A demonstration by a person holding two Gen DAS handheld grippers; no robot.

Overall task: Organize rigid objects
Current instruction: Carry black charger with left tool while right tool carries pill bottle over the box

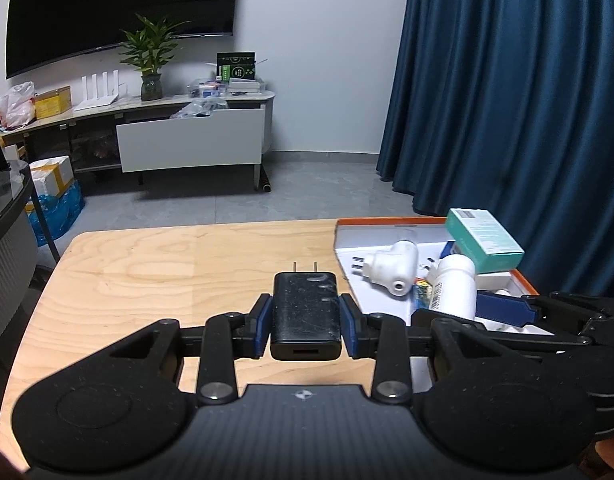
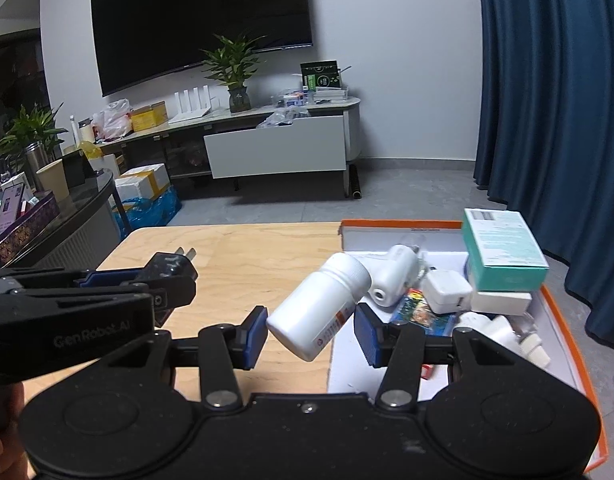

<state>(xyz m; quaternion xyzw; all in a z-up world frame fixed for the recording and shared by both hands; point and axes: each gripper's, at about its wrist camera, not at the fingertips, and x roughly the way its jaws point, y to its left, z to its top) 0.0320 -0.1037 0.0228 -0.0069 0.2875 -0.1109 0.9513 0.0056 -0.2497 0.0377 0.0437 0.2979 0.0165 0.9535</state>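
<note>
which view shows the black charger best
Left wrist view: the black charger sits centered between the left gripper's pads, top face, prongs and USB port visible. The right wrist view shows it side-on, mostly hidden by that gripper.

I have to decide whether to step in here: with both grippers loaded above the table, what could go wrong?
1. The white plastic pill bottle sits tilted between the right gripper pads, gripped near its base; it could pivot and slip out.
2. The orange-rimmed white box is already crowded, so anything added may topple the teal carton.
3. The left gripper holding the black charger is close alongside; they could collide.
</note>
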